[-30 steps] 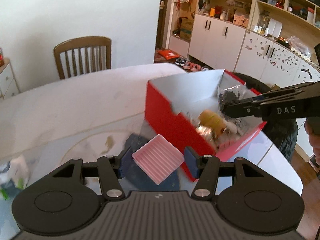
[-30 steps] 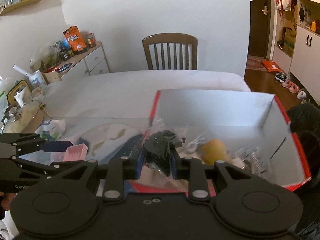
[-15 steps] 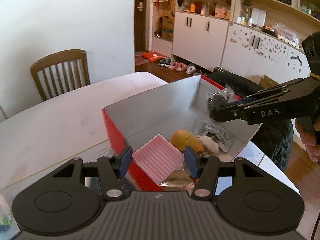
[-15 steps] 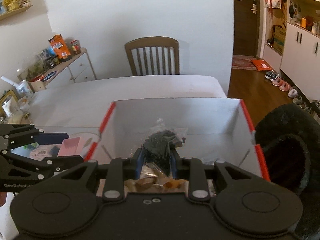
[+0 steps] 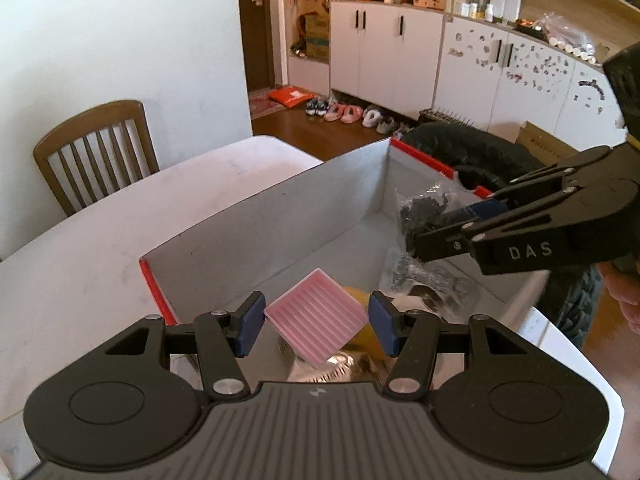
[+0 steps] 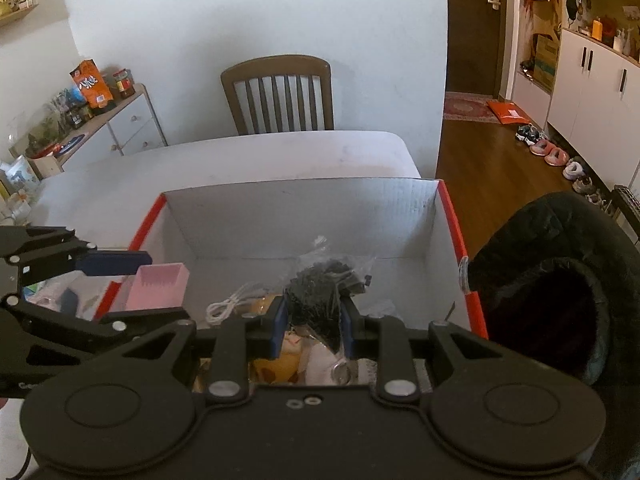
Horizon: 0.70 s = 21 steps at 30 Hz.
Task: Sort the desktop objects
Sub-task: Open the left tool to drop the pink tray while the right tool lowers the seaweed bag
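Pink tray (image 5: 316,316) pinched in left tongs (image 5: 316,322); "DAS"-marked right tongs (image 6: 312,330) pinch black-filled bag (image 6: 320,292).

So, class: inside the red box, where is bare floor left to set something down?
Bare floor runs along the far wall of the red box. The near end is crowded: white cable, yellow toy, packets.

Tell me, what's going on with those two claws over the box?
A person is sorting table clutter into a red box with two hand-held claws. The left claw grips a pink tray, and the right claw pinches a clear bag of black bits. Both hang over the open box, which already holds a cable and other odds, neither item dropped yet.
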Each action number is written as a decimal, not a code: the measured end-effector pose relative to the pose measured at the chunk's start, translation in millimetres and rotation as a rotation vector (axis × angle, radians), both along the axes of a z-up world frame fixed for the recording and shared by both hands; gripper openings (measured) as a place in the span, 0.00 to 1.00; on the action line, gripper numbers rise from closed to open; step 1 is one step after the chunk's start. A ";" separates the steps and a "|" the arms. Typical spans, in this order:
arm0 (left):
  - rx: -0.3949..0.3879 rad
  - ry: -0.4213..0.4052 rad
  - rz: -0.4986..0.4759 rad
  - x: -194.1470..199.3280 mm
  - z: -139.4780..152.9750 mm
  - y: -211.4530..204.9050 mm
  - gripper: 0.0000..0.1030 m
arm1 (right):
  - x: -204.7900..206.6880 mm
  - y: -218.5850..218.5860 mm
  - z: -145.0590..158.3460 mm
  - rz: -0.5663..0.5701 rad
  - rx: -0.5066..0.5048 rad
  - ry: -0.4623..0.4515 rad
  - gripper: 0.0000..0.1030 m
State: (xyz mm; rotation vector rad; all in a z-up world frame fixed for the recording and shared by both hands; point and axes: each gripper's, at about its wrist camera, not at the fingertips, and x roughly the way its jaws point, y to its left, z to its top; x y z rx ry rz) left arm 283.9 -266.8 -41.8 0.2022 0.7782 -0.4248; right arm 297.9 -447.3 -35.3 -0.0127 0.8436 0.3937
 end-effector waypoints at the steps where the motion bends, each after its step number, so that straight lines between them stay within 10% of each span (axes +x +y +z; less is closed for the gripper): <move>1: 0.001 0.010 0.005 4.4 -1.9 -0.4 0.54 | 3.1 -0.4 -1.5 -0.001 0.000 0.003 0.25; 21: 0.129 0.157 0.006 60.2 -44.3 -18.4 0.54 | 56.4 24.8 -43.2 0.062 -0.077 0.100 0.25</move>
